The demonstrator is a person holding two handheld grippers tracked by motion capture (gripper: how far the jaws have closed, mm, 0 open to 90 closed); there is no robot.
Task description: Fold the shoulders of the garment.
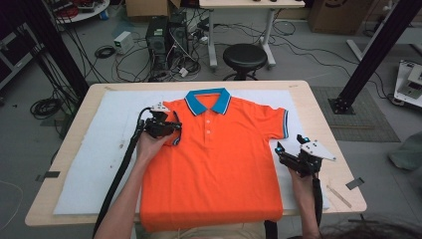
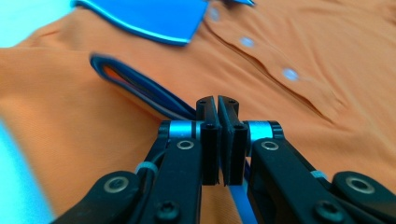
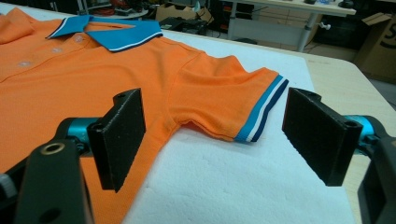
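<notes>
Left gripper (image 1: 171, 130): clamped on the striped cuff of the left sleeve (image 2: 140, 88), already folded in over the chest of the orange polo shirt (image 1: 214, 159). Shirt: flat, face up, mid-table on white foam pad (image 1: 94, 164), hem over near edge. Right gripper (image 1: 281, 149): jaws wide apart, empty, beside the unfolded right sleeve (image 3: 243, 100). Remaining, judging by this: right sleeve, body folds.

Both grippers are built of black metal links fastened with silver screws, with blue cylinders at the jaw mounts; the left gripper (image 1: 171, 130) trails a thick black cable, the right gripper (image 1: 288, 147) is topped by a grey three-cornered plate
</notes>
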